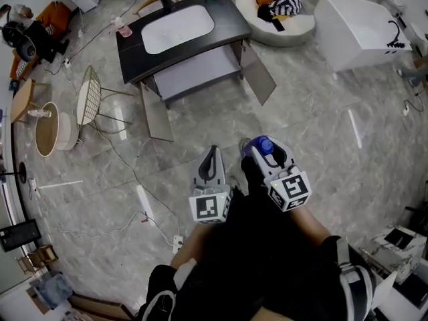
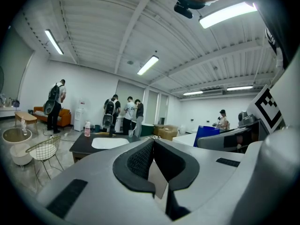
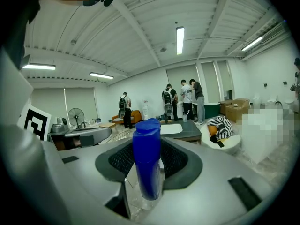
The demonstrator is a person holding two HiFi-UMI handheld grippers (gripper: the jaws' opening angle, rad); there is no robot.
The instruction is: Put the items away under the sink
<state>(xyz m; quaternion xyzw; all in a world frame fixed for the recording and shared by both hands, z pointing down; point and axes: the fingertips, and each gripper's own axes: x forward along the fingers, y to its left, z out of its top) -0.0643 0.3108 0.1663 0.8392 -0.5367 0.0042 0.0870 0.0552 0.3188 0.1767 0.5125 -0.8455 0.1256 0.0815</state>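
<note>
Right hand-held gripper [image 1: 266, 151] clamps the blue bottle [image 3: 148, 163] upright, left hand-held gripper [image 1: 211, 155] pinched shut and empty, both well short of the sink [image 1: 177, 29]: hold it level, aim for the open cabinet [image 1: 197, 69] beneath.

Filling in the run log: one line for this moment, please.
right gripper: shut on blue bottle | left gripper: shut, empty | sink cabinet: doors open

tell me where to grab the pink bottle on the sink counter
Grip the pink bottle round the middle of its body, jaws level, coming in over the near corner of the counter. It stands upright there, clear of the faucet. Use the left gripper, which is shut and empty.
</note>
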